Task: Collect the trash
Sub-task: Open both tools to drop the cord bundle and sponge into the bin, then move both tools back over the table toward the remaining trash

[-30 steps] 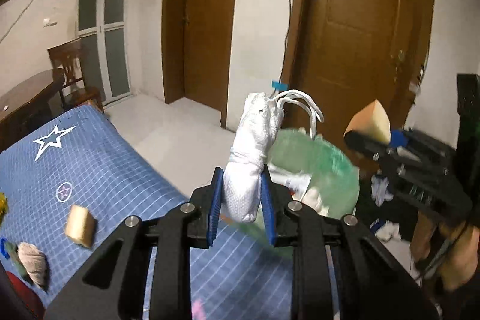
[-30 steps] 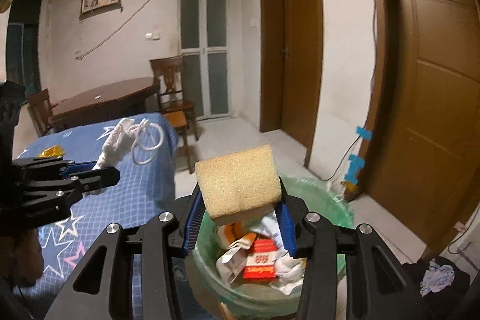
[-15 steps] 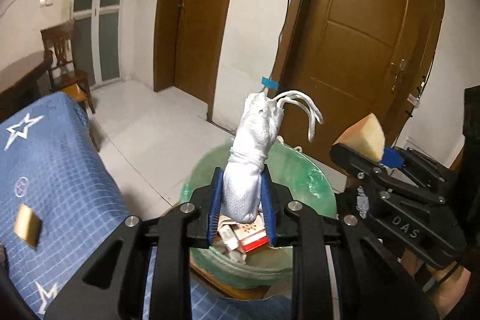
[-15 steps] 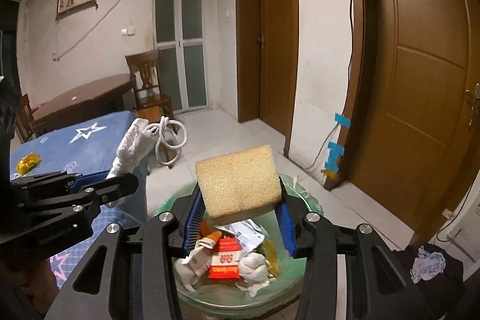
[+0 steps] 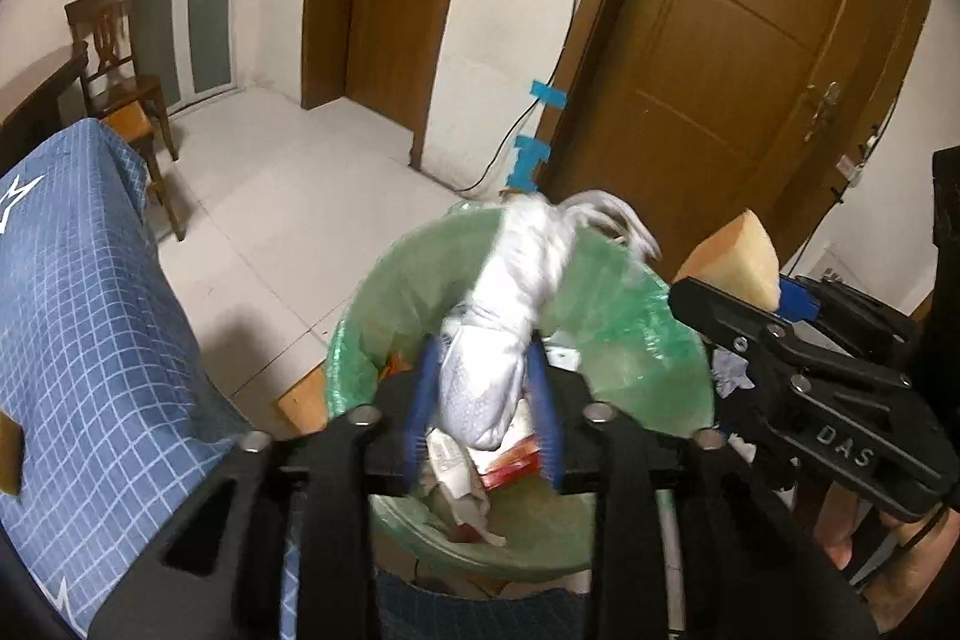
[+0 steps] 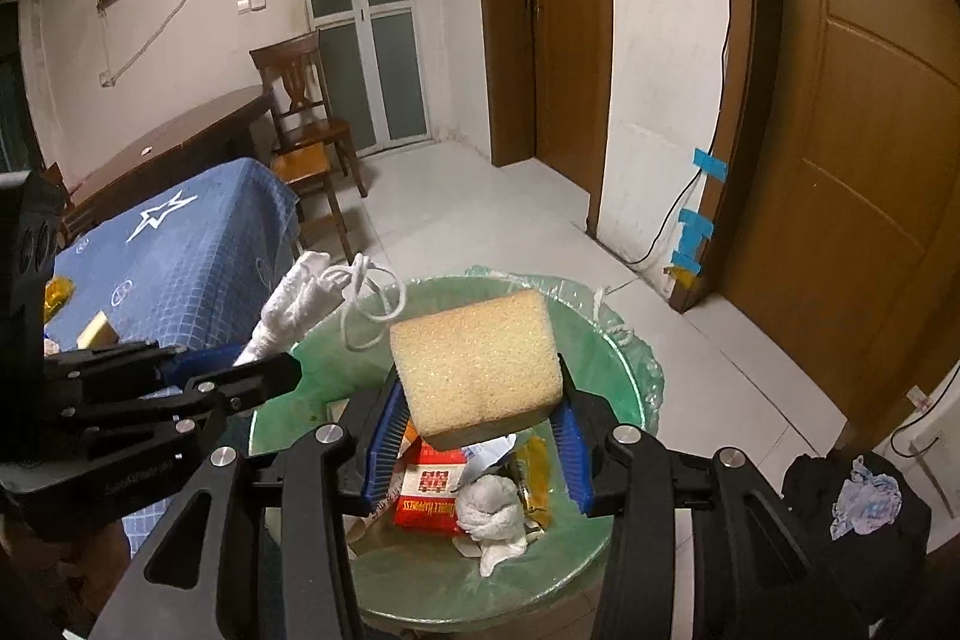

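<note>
A bin with a green liner stands on the floor below both grippers, holding a red carton and crumpled paper. A white cloth bundle with cord loops, blurred and leaning right, sits between the blue pads of my left gripper. Its jaws are opening, with gaps on both sides of the bundle. A yellow sponge tilts above the bin between the pads of my right gripper. Those jaws are opening too, and the pads stand off the sponge's lower edges.
A table under a blue star-print cloth stands left of the bin, with a sponge piece and a yellow wrapper on it. A wooden chair stands behind. Brown doors are on the right. Dark cloth lies on the floor.
Both grippers moved forward and down, from beside the table to over the bin. Both pairs of jaws widened, and the white bundle tipped to the right.
</note>
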A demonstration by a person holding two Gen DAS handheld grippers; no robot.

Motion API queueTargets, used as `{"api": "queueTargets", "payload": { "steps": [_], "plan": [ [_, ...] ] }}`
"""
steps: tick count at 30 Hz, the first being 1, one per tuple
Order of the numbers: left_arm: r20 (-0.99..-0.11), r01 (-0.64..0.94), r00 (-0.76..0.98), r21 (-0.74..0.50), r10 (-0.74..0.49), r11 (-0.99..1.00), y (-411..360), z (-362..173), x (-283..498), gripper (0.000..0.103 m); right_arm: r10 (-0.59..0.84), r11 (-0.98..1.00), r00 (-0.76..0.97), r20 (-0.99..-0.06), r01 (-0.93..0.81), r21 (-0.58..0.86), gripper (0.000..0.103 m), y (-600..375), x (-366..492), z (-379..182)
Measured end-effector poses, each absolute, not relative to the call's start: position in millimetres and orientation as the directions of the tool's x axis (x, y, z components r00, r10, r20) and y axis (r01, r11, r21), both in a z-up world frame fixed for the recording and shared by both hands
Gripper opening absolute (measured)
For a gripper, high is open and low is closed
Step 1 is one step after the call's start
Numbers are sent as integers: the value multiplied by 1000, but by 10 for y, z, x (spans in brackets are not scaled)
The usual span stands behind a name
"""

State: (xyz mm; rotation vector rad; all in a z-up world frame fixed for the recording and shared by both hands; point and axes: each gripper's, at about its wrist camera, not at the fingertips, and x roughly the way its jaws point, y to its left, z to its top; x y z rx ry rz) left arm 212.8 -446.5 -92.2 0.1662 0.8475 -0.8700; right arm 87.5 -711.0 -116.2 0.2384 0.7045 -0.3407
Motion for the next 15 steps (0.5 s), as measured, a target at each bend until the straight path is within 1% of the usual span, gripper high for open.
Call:
{"api": "queueTargets", "payload": {
  "steps": [1, 2, 3, 9, 15],
  "plan": [
    [-713, 724, 358, -195, -602, 661, -4455, -922, 2135, 62, -224, 917, 718, -659, 384, 107, 65, -7098, 866, -1174],
    [-708, 716, 377, -187, -597, 673, -4452, -908, 2128, 71, -230, 914, 723, -652, 390, 110, 72, -7086, 851, -1180],
    [-702, 708, 394, -181, -593, 683, -4429, -901, 2130, 79, -232, 912, 725, -648, 393, 113, 73, -7081, 833, -1186],
    [-707, 686, 396, -196, -586, 701, -4272, -903, 2215, 79, -237, 902, 739, -631, 409, 140, 73, -7087, 689, -1225],
    [-703, 697, 407, -173, -583, 696, -4199, -850, 2148, 79, -234, 909, 753, -616, 394, 136, 73, -6957, 613, -1187]
  ]
}}
